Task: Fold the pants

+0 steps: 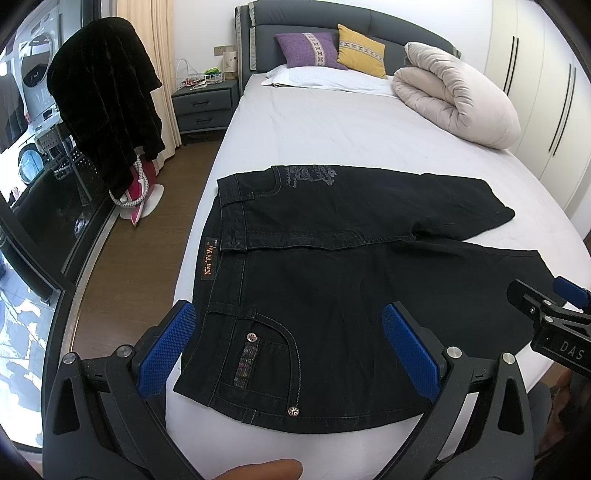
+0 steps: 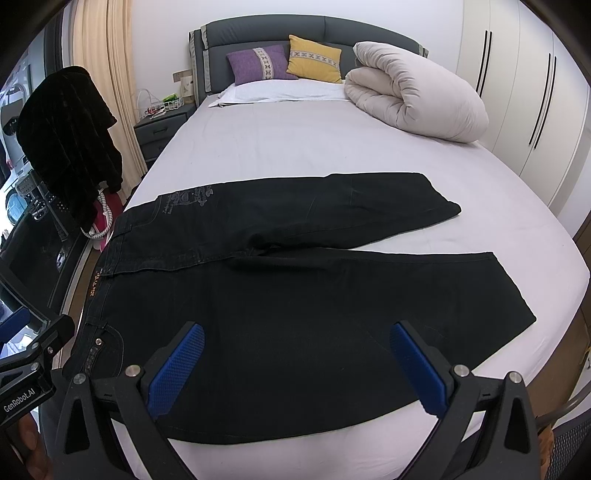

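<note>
Currently both jaws stand wide apart, holding nothing. Left gripper (image 1: 291, 349) hovers over the waistband end of the black pants (image 1: 332, 288); right gripper (image 2: 295, 365) over the near leg. Pants lie flat across the bed (image 2: 280, 147), legs spread apart. Rolled duvet (image 2: 417, 99) and two cushions sit near the headboard.

Bed (image 2: 280, 147) with pale sheet, dark grey padded headboard (image 2: 266, 33). At its head: purple cushion (image 2: 258, 64), yellow cushion (image 2: 314, 59), both leaning on the headboard, white pillow (image 2: 280, 92) flat in front. Rolled beige duvet (image 2: 417, 92) on the bed's right side. Grey nightstand (image 1: 203, 105) left of the bed, white wire basket (image 1: 212, 77) on top. Black garment (image 1: 110, 110) hanging left, cream curtain (image 1: 147, 44) behind it. White wardrobe doors (image 2: 517, 92) along the right wall. Wood floor (image 1: 155, 240).
</note>
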